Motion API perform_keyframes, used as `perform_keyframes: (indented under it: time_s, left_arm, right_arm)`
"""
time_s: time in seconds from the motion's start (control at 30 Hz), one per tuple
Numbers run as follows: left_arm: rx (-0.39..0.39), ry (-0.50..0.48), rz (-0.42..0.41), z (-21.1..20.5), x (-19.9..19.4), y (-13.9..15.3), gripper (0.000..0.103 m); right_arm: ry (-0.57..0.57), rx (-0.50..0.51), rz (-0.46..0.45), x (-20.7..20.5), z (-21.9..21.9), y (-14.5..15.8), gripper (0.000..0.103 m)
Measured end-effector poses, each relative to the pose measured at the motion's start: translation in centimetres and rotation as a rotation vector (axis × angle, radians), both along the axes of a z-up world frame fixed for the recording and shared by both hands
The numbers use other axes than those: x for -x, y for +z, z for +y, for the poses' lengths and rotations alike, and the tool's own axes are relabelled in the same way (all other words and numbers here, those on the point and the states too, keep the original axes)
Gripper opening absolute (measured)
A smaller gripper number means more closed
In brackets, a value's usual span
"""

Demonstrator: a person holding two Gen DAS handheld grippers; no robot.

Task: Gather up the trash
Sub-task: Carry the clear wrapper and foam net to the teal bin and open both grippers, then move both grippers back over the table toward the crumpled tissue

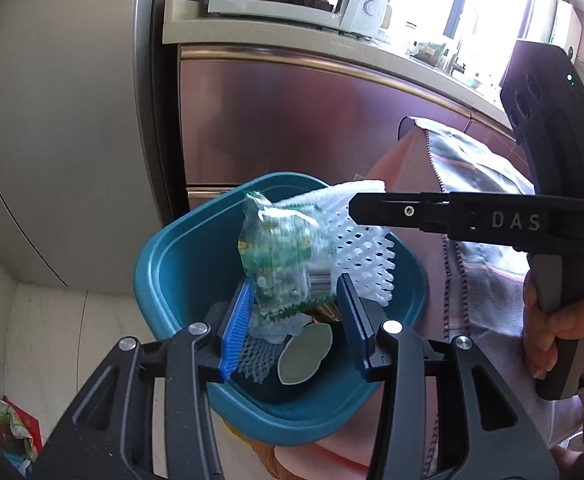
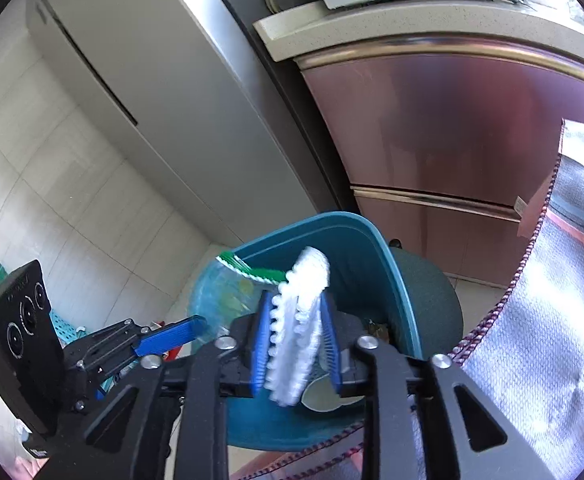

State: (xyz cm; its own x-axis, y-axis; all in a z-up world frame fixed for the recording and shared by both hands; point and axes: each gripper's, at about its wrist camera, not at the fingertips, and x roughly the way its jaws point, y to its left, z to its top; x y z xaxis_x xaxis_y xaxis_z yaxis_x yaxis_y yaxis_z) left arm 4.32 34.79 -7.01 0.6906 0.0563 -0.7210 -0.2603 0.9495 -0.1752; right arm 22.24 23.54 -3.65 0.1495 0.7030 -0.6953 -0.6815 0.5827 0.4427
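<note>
Over the teal bin point(image 1: 164, 264), our left gripper point(image 1: 292, 300) stands parted, green wrapper point(image 1: 280, 256) between. Only our right-wrist view shows right gripper point(image 2: 296, 312) pads apart from white foam net point(image 2: 296, 332).

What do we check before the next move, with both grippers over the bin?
1. Teal bin sits under both grippers: ok.
2. White foam net hangs between the right gripper pads, above the bin: ok.
3. Right pads free of the net: cannot tell.
4. Green wrapper is between the left gripper fingers, over the bin: ok.
5. Left grip on the wrapper: cannot tell, as it is blurred.
6. Room left in the bin: ok. The paper cup lies low inside.
</note>
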Motion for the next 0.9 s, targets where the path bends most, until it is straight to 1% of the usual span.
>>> perform_keyframes:
  time_s: [0.07, 0.23, 0.4, 0.53, 0.7, 0.9]
  left_arm:
    - [0.007, 0.002, 0.017, 0.1, -0.6, -0.7, 0.044]
    - [0.021, 0.010, 0.050, 0.3, -1.5, -2.3, 0.045]
    - [0.031, 0.005, 0.033, 0.1, -1.1, -2.3, 0.045]
    - [0.014, -0.009, -0.005, -0.8, -0.2, -1.1, 0.045]
    - [-0.010, -0.038, -0.079, -2.7, 1.1, 1.1, 0.047]
    - [-0.036, -0.125, -0.185, -6.2, 2.5, 4.5, 0.050]
  right_arm:
    - [-0.006, -0.002, 0.012, -0.2, 0.0, -0.2, 0.029]
    - [-0.011, -0.006, 0.008, 0.0, -0.7, -0.2, 0.029]
    - [-0.018, -0.022, 0.004, 0.6, -2.3, -0.1, 0.029]
    - [-0.021, -0.041, -0.013, 1.3, -3.3, 0.4, 0.029]
    - [-0.024, -0.081, -0.044, 2.8, -5.5, 1.7, 0.031]
    - [-0.072, -0.135, -0.116, 5.3, -10.7, 3.6, 0.034]
